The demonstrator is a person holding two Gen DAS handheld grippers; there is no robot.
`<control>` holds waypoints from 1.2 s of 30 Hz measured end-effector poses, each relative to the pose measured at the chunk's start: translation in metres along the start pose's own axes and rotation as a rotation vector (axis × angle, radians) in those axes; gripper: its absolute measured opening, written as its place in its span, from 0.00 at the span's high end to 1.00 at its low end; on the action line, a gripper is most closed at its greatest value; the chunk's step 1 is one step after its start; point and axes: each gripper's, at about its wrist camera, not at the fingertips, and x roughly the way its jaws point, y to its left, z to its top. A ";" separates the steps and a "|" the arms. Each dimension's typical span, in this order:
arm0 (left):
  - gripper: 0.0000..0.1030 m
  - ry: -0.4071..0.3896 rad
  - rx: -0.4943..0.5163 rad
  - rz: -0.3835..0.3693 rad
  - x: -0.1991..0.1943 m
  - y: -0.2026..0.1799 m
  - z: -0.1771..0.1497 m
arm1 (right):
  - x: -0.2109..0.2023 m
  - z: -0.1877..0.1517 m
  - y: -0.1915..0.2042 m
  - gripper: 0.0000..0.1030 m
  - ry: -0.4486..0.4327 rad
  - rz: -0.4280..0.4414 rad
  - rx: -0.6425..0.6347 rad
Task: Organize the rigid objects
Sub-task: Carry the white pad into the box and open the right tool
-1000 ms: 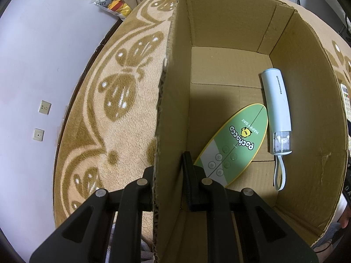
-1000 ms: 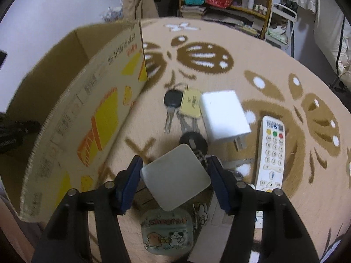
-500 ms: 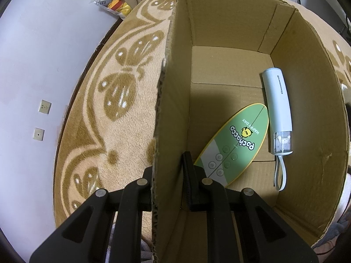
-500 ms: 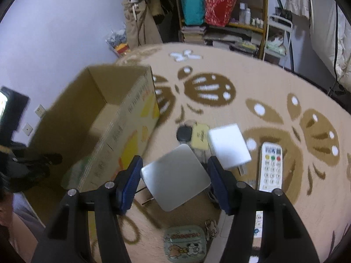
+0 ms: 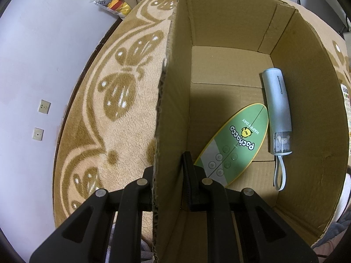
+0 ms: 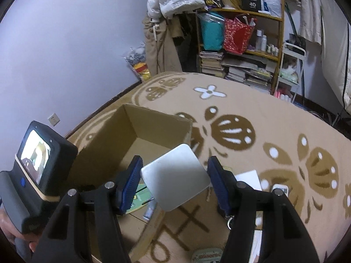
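An open cardboard box (image 5: pixel 230 17) stands on the patterned carpet. My left gripper (image 5: pixel 169 175) is shut on its left wall, one finger outside and one inside. On the box floor lie a green oval Pochacco board (image 5: pixel 237 140) and a pale blue cylinder with a strap (image 5: pixel 277 111). In the right wrist view my right gripper (image 6: pixel 175 182) is shut on a flat silver square (image 6: pixel 175 176), held tilted in the air above the near right part of the box (image 6: pixel 153 127).
On the carpet (image 6: pixel 274 118) to the right of the box lie a white block (image 6: pixel 248 175), a white remote (image 6: pixel 279 189) and a small cartoon case (image 6: pixel 207 255). A cluttered shelf (image 6: pixel 241 43) stands at the back wall. A hand (image 6: pixel 13 230) holds the left tool.
My right gripper has risen and swung left with the silver square, from above the keys and white block to above the box. The left gripper has stayed clamped on the wall.
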 end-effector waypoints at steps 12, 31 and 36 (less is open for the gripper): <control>0.85 0.004 -0.005 -0.006 0.002 0.002 0.000 | 0.026 0.012 0.011 0.37 0.035 0.077 -0.015; 0.85 0.006 -0.005 -0.010 0.001 0.002 -0.001 | 0.043 -0.004 0.025 0.36 0.049 0.088 -0.080; 0.85 0.006 -0.009 -0.018 0.002 0.004 -0.001 | 0.042 -0.005 0.030 0.36 0.049 0.065 -0.101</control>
